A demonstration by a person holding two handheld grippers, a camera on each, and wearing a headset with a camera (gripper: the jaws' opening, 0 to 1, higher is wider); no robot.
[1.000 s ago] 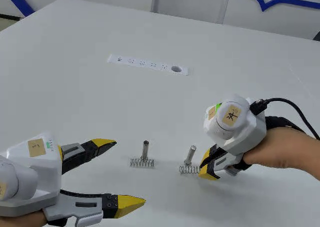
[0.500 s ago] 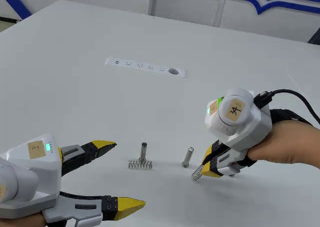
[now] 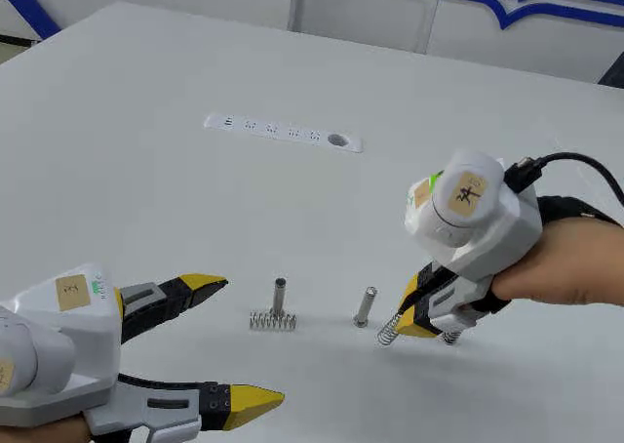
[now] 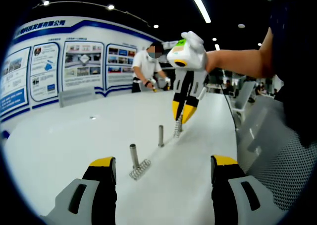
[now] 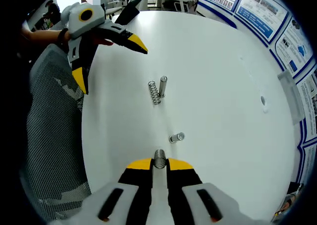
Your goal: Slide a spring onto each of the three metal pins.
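Head view: the right gripper point(image 3: 410, 324) hangs low over the white bench point(image 3: 146, 150), tilted down. Its yellow-tipped fingers are pressed onto a spring point(image 3: 387, 332), which juts from the tips at a slant with its lower end at or just above the bench top; whether it touches I cannot tell. Just beside that spring stands a metal pin point(image 3: 366, 305), upright and bare, apart from the coil. A second pin point(image 3: 279, 297) stands further toward the left gripper point(image 3: 249, 339), also upright, with a loose spring point(image 3: 272, 320) lying flat on the bench against its base. The left gripper sits low in the near corner, its fingers spread wide with nothing between them, pointing toward the second pin but well apart from it. A white power strip point(image 3: 283, 132) lies farther back on the bench.

In the right gripper view the coil is pinched right between the two fingertips, its end facing the bare pin close ahead. In the left gripper view the second pin and its loose spring lie ahead between the open fingers.
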